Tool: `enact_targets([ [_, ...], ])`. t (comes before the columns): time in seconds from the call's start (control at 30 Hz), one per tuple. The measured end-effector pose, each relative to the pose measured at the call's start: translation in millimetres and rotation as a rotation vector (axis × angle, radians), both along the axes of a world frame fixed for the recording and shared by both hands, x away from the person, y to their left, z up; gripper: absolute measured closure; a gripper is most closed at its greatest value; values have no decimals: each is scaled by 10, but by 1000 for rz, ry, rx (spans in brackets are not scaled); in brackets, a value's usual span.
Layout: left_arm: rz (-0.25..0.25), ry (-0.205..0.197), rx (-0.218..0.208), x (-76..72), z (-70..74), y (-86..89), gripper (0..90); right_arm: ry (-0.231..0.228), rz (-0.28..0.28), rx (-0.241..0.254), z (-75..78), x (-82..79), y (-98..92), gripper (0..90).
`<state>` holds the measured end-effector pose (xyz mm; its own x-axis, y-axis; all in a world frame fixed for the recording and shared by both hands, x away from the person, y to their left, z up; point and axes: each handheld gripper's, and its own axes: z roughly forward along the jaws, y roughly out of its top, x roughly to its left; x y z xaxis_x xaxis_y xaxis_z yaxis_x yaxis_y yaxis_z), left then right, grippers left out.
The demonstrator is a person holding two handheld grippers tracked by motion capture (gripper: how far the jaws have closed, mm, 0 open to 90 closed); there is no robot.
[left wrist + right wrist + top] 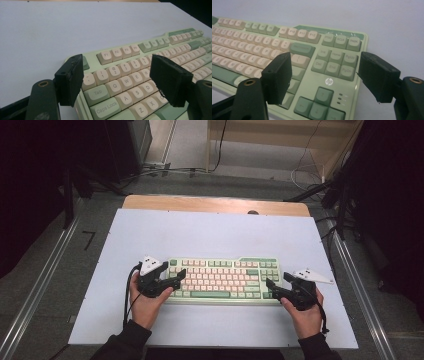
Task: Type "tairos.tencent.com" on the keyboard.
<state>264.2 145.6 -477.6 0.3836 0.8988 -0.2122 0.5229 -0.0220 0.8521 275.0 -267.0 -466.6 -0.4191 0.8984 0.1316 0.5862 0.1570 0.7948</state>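
Note:
A mint-green keyboard (225,277) with pink and green keys lies flat on a white board, near its front edge. My left gripper (177,280) hovers at the keyboard's left end and is open. In the left gripper view the keyboard (130,62) runs under my left gripper (117,75), one jaw by the Esc corner, the other above the letter keys. My right gripper (271,289) is at the right end, also open. The right gripper view has the keyboard (312,50) below my right gripper (324,75), with the arrow keys and navigation block between the jaws.
The white board (210,235) covers a wooden table (215,204) whose far edge shows beyond it. Metal rails (40,285) run along both sides. Cables (165,170) lie on the floor behind the table. The board's far half is bare.

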Motion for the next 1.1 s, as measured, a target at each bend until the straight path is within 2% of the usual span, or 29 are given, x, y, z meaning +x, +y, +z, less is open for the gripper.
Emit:
enact_targets([
  [0.27, -3, 6, 2, 5, -12, -13, 275, -4, 41, 20, 52, 67, 135, 287],
  [0.53, 3, 8, 13, 0, -9, -16, 275, -7, 92, 25, 95, 142, 351, 315],
  [0.8, 4, 10, 13, 1, -9, -10, 275, 0, 135, 27, 90, 238, 572, 385],
  [0.9, -3, 13, 13, 4, -12, -10, 275, 8, 174, 20, 73, 269, 668, 498],
  [1.03, -4, 15, 18, 3, -9, -12, 284, 11, 244, 10, 56, 277, 805, 804],
  [1.07, -3, 15, 17, 3, -10, -14, 286, 15, 261, 10, 52, 280, 839, 860],
  [1.1, -4, 16, 17, 3, -11, -14, 287, 21, 273, 12, 52, 281, 873, 877],
])
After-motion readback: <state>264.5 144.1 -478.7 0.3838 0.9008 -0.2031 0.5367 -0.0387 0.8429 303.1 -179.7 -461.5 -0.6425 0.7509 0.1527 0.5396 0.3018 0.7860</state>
